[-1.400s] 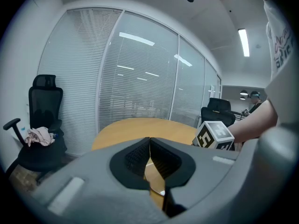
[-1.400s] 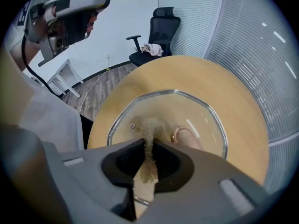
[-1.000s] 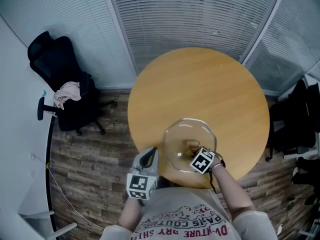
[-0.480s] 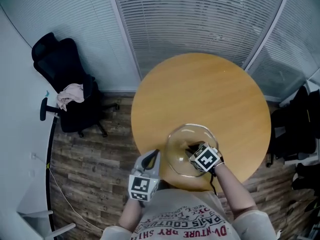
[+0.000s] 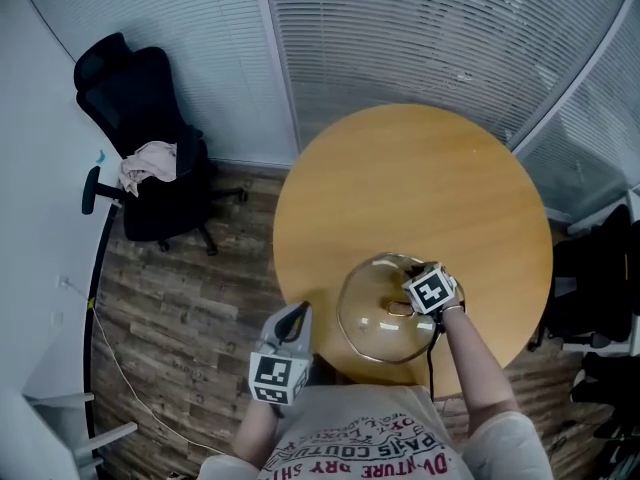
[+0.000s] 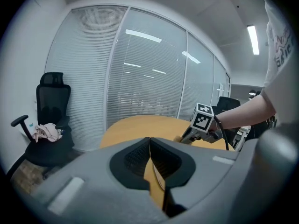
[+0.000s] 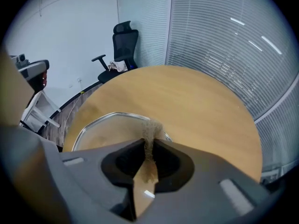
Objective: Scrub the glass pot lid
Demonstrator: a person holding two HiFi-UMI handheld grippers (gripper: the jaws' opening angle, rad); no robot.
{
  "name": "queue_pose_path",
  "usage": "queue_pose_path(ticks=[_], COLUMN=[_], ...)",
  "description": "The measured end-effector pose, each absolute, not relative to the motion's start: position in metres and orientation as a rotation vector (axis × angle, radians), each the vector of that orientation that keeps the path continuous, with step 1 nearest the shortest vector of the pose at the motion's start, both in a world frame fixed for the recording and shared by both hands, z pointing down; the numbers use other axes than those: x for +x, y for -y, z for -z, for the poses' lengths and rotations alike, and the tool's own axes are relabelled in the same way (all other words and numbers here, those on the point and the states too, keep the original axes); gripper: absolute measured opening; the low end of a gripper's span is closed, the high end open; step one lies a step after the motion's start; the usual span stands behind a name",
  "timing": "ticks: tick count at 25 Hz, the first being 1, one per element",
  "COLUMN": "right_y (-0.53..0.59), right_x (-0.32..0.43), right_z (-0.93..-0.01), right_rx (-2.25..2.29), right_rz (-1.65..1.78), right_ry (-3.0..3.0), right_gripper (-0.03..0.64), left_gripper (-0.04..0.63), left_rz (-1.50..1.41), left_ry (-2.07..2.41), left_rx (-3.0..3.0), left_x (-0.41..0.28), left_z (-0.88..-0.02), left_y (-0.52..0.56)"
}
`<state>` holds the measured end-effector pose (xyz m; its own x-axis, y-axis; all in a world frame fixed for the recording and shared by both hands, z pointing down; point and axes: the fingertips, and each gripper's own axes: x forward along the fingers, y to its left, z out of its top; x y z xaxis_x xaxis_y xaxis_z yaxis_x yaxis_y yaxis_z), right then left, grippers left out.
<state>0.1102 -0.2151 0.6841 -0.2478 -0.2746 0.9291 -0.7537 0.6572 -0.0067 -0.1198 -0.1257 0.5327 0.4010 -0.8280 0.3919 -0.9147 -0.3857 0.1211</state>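
Glass lid (image 5: 375,333) lies flat on the round counter (image 5: 400,178), near its front edge. Our right gripper (image 7: 148,143) has its jaws pinched on a thin brown pad (image 7: 149,127), held over the lid's far rim. Our left gripper (image 6: 150,141), jaws closed and empty, hangs just off the counter's edge, near the lid.

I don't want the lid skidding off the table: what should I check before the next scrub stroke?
1. Grip on the tan scrub pad by the right hand-held gripper: ok, clamped.
2. Seating of the glass pot lid on the table: ok, though near the front edge.
3. Support from the left hand-held gripper: not ok; shut, empty, away from the lid.
4. Contact between pad and glass: cannot tell.
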Motion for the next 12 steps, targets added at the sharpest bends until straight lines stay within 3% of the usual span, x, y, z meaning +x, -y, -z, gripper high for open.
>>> queue_pose_path(ticks=[12], right_y=[0.238], right_x=[0.123], right_z=[-0.724], right_rx=[0.907], right_rz=[-0.619], right_ry=[1.726], right_gripper=[0.056], left_gripper=[0.008], left_rz=[-0.434], left_ry=[1.515], left_rx=[2.311], left_x=[-0.137], left_z=[-0.555], left_y=[0.131])
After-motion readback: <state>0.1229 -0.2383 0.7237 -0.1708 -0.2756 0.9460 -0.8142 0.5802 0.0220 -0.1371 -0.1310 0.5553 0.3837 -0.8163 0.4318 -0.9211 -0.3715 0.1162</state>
